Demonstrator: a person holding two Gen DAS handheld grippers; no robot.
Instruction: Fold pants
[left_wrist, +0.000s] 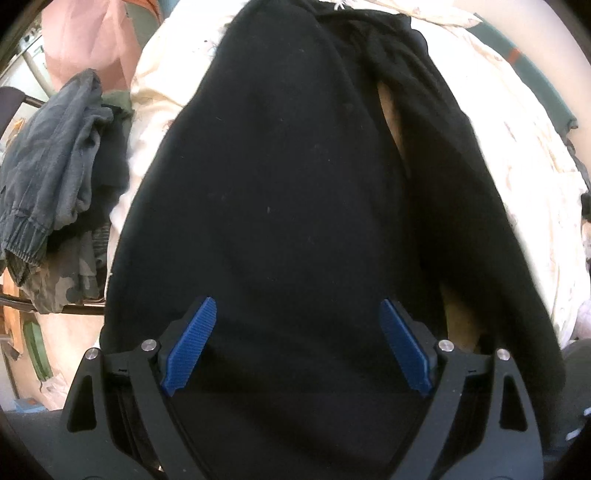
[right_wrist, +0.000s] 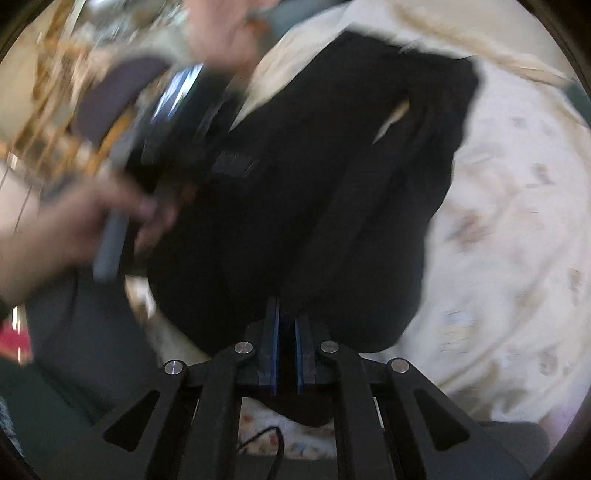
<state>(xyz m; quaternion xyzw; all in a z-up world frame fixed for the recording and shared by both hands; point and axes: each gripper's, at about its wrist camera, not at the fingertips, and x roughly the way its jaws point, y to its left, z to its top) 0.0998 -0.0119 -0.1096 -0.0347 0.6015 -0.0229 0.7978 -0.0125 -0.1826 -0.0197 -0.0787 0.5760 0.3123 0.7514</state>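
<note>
Blue ribbed pads (left_wrist: 192, 343) of the left gripper (left_wrist: 297, 343) stand wide apart just above the black soft fabric pants (left_wrist: 280, 177), holding nothing. These pants lie lengthwise on the cream patterned bedsheet (left_wrist: 532, 206), legs nearly together. On the right gripper (right_wrist: 286, 350) the fingers are almost together; whether they pinch the near hem, I cannot tell, because this view is blurred. I judge the legs are laid together but the crosswise fold is not yet made; next both grippers should take one end and carry it over
</note>
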